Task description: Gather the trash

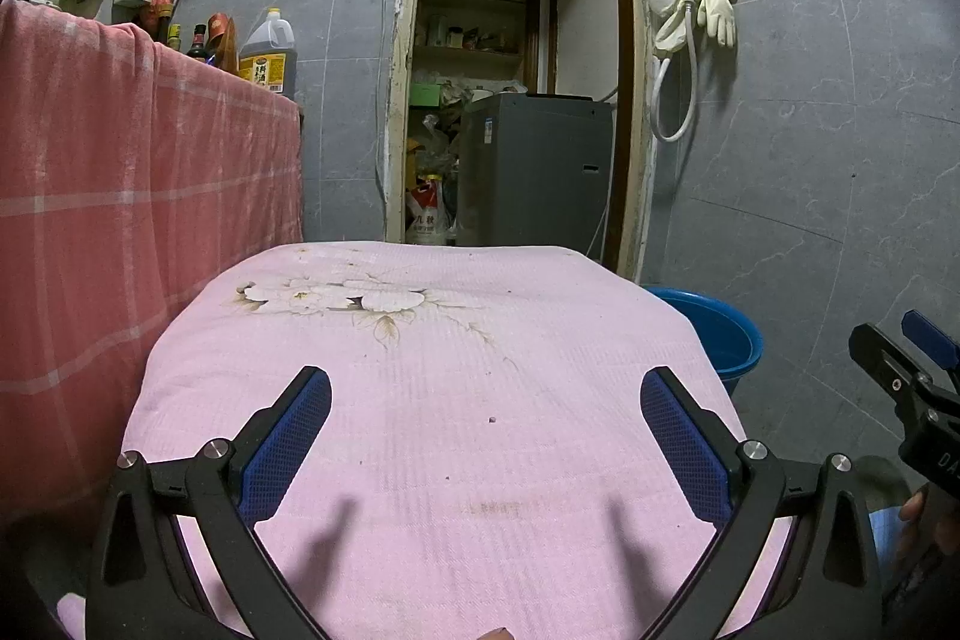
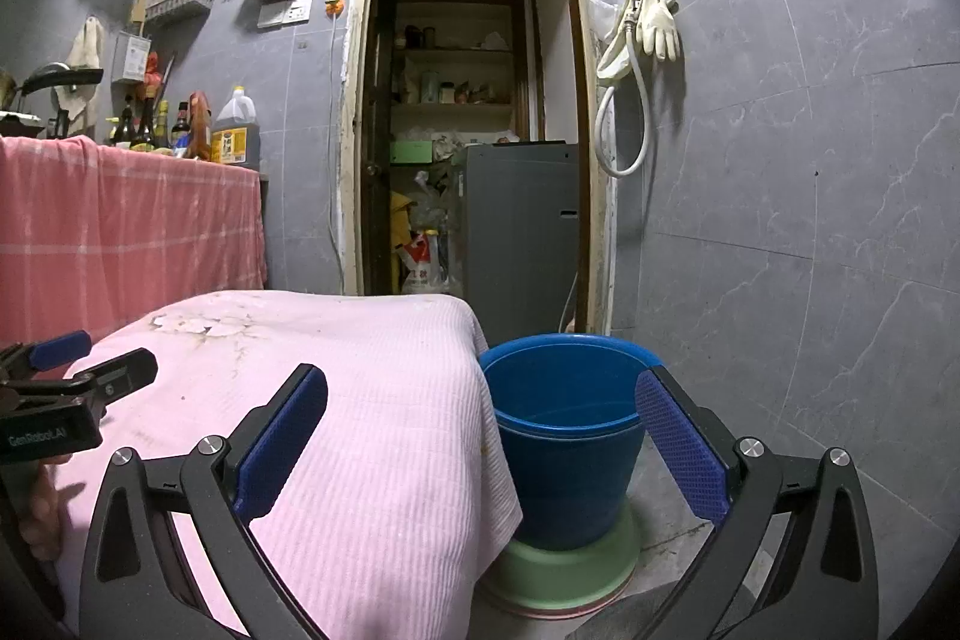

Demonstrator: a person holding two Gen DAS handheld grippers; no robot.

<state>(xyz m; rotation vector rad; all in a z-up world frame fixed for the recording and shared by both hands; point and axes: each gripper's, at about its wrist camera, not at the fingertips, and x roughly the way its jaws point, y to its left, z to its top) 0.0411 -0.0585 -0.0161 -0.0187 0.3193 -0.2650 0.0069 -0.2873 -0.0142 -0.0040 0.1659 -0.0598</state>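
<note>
The black body of the left gripper (image 2: 48, 436), showing at the left edge of the right wrist view, is carrying white letters that read "GenRobot.AI". The yellow label on the big amber plastic oil jug (image 1: 268, 52) and the white printed bag (image 1: 427, 214) in the doorway are showing characters too small to read.

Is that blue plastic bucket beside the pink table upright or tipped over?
Upright: the blue plastic bucket stands on a green base, rim facing up, mouth open.

Left tongs (image 1: 486, 400) spread wide over pink cloth (image 1: 432, 370); blue bucket (image 1: 717, 334) beside
</note>
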